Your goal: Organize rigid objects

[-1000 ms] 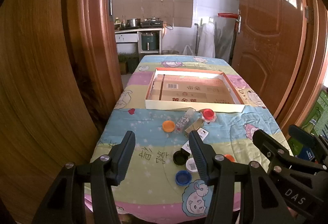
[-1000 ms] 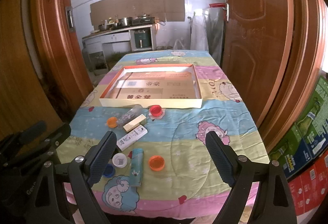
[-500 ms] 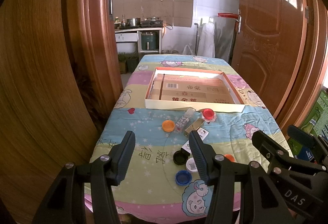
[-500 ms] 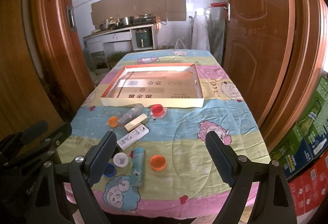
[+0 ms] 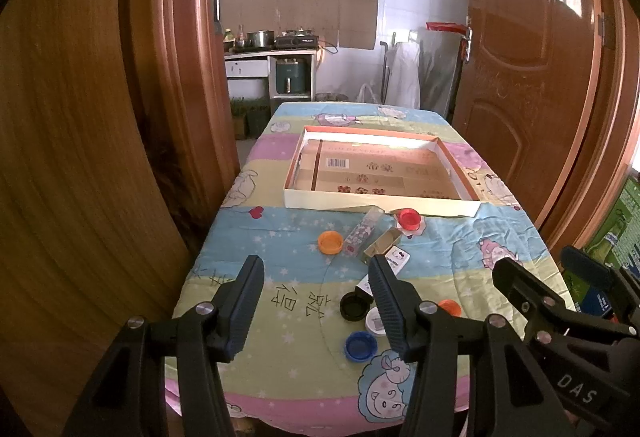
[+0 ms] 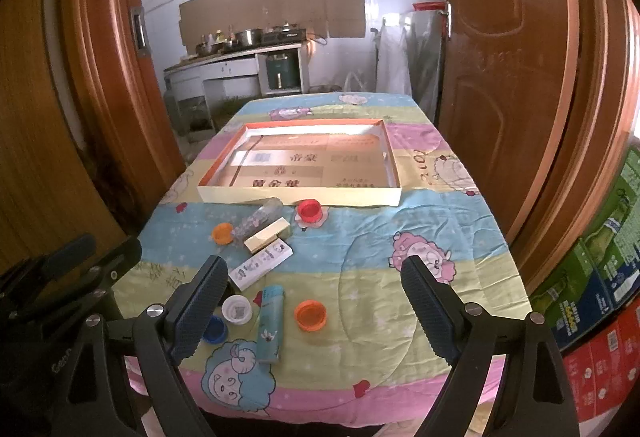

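Writing: we read "DAS" on the right gripper (image 5: 576, 385).
Caps: blue cap (image 5: 360, 345) lay between the left gripper (image 5: 316, 301) fingers.
Fingers: we saw both pairs spread, empty.

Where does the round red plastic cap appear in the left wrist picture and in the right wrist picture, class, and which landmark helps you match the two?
Left wrist view: the round red plastic cap lies right of centre, just before the tray's near wall.
Right wrist view: the cap lies near the centre, again just before that wall.
Shared landmark: the shallow cardboard tray with orange rim.
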The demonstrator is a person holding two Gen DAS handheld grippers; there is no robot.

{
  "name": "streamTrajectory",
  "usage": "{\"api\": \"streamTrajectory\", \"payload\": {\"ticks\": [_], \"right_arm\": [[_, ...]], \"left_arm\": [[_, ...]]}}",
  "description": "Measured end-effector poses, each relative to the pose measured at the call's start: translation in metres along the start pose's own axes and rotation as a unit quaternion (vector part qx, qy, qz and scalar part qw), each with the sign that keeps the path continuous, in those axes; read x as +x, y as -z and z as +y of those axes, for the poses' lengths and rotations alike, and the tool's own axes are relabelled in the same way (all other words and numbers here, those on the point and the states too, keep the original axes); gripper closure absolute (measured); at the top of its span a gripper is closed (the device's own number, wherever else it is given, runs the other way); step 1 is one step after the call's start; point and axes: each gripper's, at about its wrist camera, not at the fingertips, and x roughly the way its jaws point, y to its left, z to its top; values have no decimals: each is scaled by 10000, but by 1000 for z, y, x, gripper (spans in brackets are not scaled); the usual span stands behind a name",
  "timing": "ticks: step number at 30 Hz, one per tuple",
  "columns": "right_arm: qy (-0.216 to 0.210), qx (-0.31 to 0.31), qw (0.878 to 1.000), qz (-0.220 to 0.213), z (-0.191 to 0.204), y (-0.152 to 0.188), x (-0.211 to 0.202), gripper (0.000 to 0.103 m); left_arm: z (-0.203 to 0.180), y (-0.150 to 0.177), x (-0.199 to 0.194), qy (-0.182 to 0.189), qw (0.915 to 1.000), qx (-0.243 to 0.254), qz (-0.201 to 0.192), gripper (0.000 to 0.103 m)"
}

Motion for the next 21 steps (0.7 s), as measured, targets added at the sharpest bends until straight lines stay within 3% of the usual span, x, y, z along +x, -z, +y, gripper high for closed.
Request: {"api": "streamTrajectory", "payload": {"ticks": [12,21], "right_arm": [[-20,8,10000,71,-3,5,8,13],[-122,38,9993,362,-10,24,36,13]], "left_arm": [[8,3,14,68,9999,-12,97,48],[19,14,42,426,9987,-74,269,48]]}}
